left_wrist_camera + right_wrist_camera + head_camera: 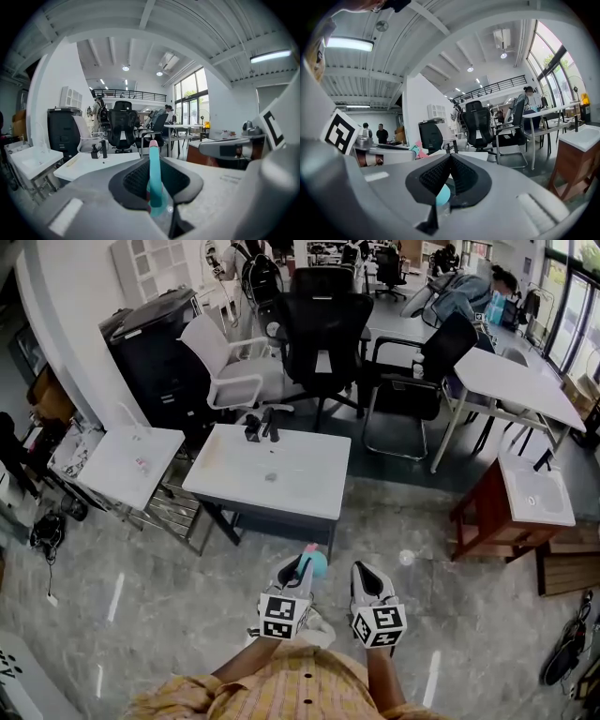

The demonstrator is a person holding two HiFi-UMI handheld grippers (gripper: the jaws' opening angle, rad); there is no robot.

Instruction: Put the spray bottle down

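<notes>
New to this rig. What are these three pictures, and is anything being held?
No robot: a person holds a two-jaw gripper in each hand. The head view comes from a camera on the person's head, looking down on the left gripper and right gripper; the marker cubes are part of them. The other two views come from cameras riding on each gripper, looking along its jaws. The left gripper is shut on a teal spray bottle with a pink tip. The right gripper's jaws meet at the tips; I cannot identify a teal patch low between them. Ahead stands a white sink with a black faucet.
</notes>
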